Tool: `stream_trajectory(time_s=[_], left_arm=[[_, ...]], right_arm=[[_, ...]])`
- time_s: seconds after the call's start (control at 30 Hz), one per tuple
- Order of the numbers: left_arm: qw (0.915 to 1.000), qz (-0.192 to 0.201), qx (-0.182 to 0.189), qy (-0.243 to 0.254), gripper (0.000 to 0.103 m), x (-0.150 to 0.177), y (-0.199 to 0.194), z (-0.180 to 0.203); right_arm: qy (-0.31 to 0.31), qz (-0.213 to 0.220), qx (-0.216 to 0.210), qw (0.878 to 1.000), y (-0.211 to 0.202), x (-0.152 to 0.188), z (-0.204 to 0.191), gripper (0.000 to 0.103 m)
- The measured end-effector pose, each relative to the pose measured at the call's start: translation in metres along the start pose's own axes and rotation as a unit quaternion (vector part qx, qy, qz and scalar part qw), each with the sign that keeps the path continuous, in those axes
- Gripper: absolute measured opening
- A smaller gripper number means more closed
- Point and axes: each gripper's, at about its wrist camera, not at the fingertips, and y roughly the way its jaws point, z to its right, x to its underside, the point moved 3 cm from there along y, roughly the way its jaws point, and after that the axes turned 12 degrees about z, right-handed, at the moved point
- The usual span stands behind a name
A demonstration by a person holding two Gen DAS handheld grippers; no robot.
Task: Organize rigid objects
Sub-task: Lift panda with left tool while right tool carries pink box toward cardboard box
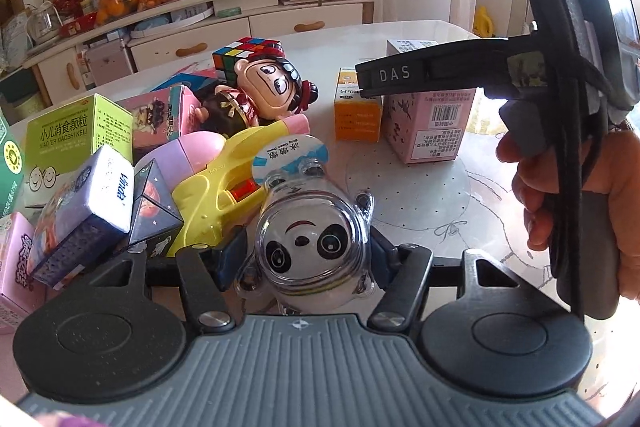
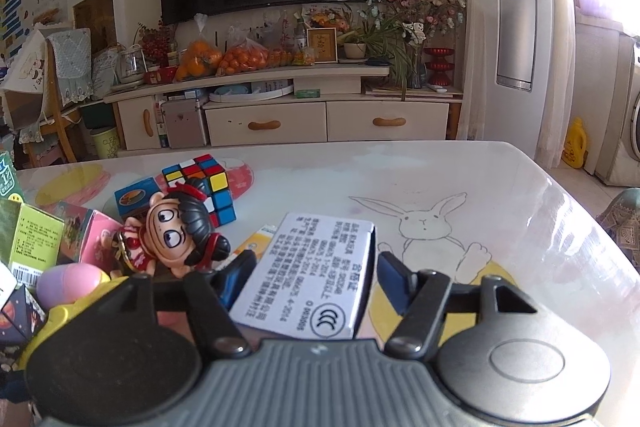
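While both tools are engaged, we read the left hand-held gripper [image 1: 302,255] as the one that matters: the clear-cased plastic panda figure [image 1: 312,243] sits directly between its blue pads, at the near edge of the pale printed worktop [image 1: 420,195], and the pads appear to meet its sides, so we judge it pinched, though contact on the right side is hard to confirm. Its long axis runs away from us along the fingers, toward the round card label behind its head. Hard against its left lies the yellow plastic water pistol [image 1: 216,187], so any lift should go up and right, toward open surface. Our right hand-held gripper [image 2: 310,273] straddles the white-topped pink cardboard box [image 2: 308,275], whose long side points forward; the left pad seems to touch, the right shows a gap.
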Motion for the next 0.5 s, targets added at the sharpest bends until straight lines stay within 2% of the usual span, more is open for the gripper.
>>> stream_trajectory(time_s=[0.07, 0.13, 0.2, 0.23, 0.3, 0.33, 0.4, 0.5], left_arm=[[1.0, 0.0, 0.001, -0.009, 0.078, -0.002, -0.007, -0.004], [0.9999, 0.007, -0.003, -0.008, 0.078, -0.006, -0.013, -0.008], [0.9998, 0.013, -0.011, -0.013, 0.078, -0.01, -0.018, -0.013], [0.9996, 0.015, -0.012, -0.021, 0.078, -0.012, -0.021, -0.016], [0.9992, 0.019, -0.012, -0.032, 0.078, -0.016, -0.025, -0.023], [0.9991, 0.022, -0.011, -0.035, 0.078, -0.017, -0.029, -0.024], [0.9988, 0.027, -0.007, -0.04, 0.078, -0.021, -0.035, -0.029], [0.9985, 0.033, 0.001, -0.045, 0.078, -0.026, -0.042, -0.035]], right_arm=[[-0.007, 0.003, 0.008, 1.0, -0.001, 0.001, -0.003, 0.097], [-0.018, 0.004, 0.009, 1.0, -0.002, 0.002, -0.008, 0.097], [-0.036, 0.006, 0.024, 0.999, -0.002, 0.003, -0.011, 0.084], [-0.034, 0.009, 0.022, 0.999, -0.002, 0.003, -0.011, 0.082], [-0.022, 0.008, 0.023, 0.999, -0.003, 0.002, -0.01, 0.066], [-0.02, 0.009, 0.024, 0.999, -0.003, 0.002, -0.01, 0.063], [-0.015, 0.01, 0.028, 0.999, -0.005, 0.002, -0.009, 0.048], [-0.005, 0.009, 0.034, 0.999, -0.008, 0.002, -0.007, 0.047]])
